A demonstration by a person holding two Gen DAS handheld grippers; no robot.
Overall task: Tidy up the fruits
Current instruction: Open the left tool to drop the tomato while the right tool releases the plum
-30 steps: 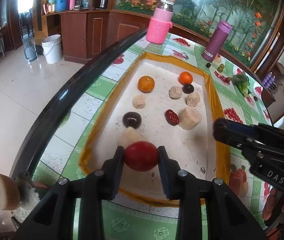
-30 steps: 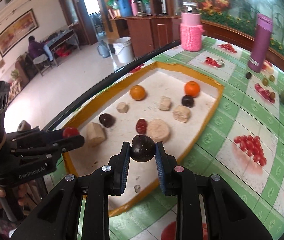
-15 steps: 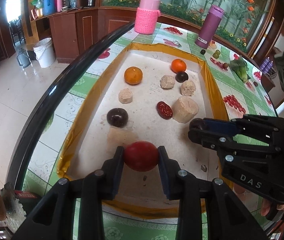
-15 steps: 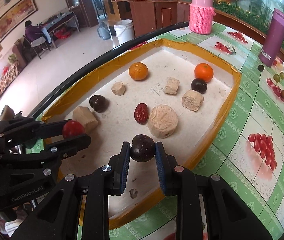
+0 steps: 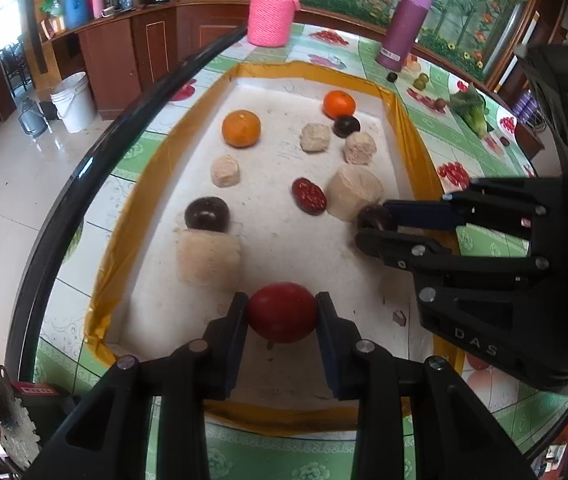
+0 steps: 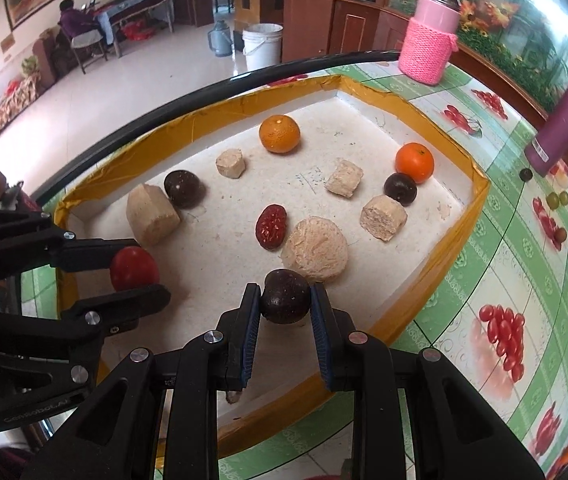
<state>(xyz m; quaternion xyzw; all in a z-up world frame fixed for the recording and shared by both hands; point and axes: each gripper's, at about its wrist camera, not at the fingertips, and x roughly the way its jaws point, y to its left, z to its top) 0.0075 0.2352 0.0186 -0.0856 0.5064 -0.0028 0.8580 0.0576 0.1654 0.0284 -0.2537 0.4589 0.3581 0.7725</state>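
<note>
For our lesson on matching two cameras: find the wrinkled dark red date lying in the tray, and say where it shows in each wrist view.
Left wrist view: the date lies right of centre, above the middle, beside the big round beige block.
Right wrist view: the date sits near the picture's centre, left of the same block.
Shared landmark: that big round beige block.

A red fruit (image 5: 283,312) and a dark round fruit (image 6: 285,297) (both clamped) hang over the tray (image 6: 440,258), which holds 2 oranges (image 6: 279,133).
</note>
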